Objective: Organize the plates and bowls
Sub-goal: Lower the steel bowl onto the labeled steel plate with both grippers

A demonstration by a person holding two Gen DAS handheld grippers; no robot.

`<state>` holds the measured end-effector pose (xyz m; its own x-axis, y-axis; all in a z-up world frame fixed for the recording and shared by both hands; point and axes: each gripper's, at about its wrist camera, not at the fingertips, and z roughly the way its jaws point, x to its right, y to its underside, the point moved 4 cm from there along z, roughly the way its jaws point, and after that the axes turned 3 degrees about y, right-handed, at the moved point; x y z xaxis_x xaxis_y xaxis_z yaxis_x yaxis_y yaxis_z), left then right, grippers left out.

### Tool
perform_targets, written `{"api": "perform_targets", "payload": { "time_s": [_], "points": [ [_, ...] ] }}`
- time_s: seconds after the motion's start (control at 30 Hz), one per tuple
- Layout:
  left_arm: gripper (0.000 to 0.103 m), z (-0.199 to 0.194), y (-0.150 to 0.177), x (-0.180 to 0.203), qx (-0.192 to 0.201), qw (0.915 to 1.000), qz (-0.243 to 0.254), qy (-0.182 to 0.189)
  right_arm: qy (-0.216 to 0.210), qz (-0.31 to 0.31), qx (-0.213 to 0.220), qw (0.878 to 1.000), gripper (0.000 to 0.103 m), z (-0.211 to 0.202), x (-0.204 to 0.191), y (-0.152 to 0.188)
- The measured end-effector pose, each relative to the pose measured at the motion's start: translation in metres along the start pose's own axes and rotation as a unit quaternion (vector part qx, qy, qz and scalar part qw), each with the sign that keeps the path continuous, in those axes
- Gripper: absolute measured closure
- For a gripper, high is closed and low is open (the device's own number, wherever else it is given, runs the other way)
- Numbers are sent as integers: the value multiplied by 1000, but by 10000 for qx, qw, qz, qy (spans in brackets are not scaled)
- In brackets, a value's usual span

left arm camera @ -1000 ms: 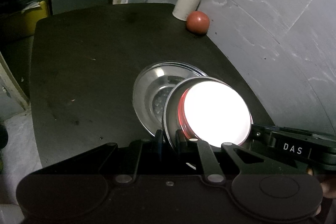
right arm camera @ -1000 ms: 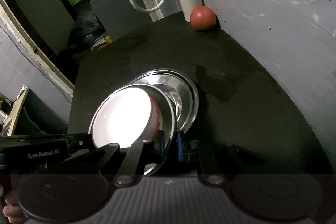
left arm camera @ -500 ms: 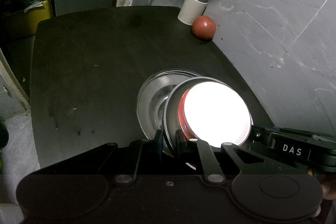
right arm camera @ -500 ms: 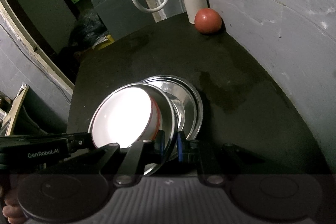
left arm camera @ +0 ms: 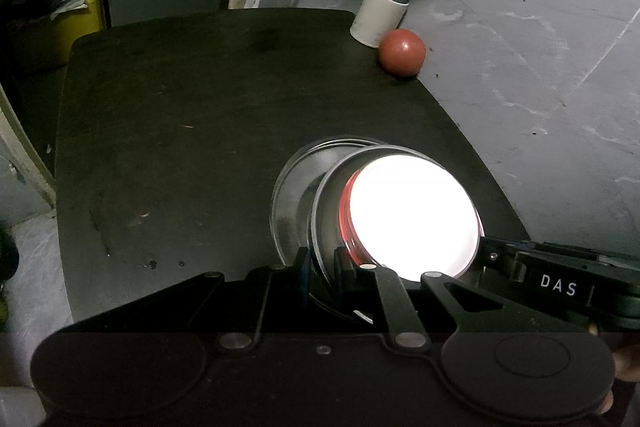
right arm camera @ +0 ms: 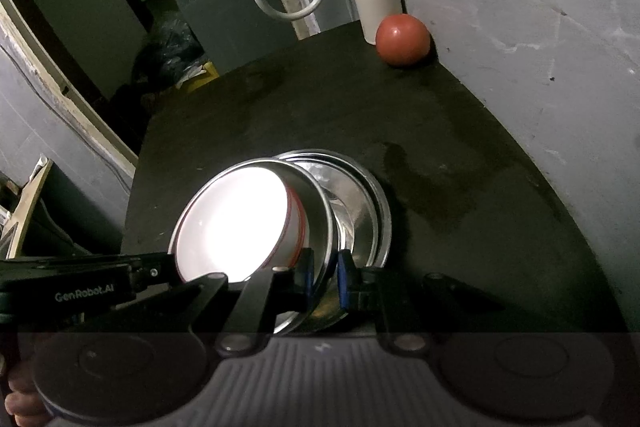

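We've slid our steel bowl further over the steel plate since a second ago; left gripper and right gripper both still pinched tight on its rim.

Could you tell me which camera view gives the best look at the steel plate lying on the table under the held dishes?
The right wrist view: there the steel plate shows its shiny inside and much of its stacked rim beside the held steel dish. In the left wrist view the plate is only a dim crescent, mostly hidden behind that dish and the overexposed white bowl.

Dark table: plates, ball, can.
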<state>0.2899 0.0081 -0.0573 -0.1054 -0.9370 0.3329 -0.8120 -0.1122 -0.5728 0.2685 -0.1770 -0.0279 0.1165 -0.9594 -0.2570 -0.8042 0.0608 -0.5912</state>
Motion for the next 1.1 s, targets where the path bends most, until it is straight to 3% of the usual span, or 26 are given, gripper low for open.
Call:
{"api": "perform_targets", "payload": {
  "time_s": [1.1],
  "points": [
    [91,19,-11,-12,45,9999,-52,-97,52,-63,0,10000,89,25,-4,-13]
  ]
}}
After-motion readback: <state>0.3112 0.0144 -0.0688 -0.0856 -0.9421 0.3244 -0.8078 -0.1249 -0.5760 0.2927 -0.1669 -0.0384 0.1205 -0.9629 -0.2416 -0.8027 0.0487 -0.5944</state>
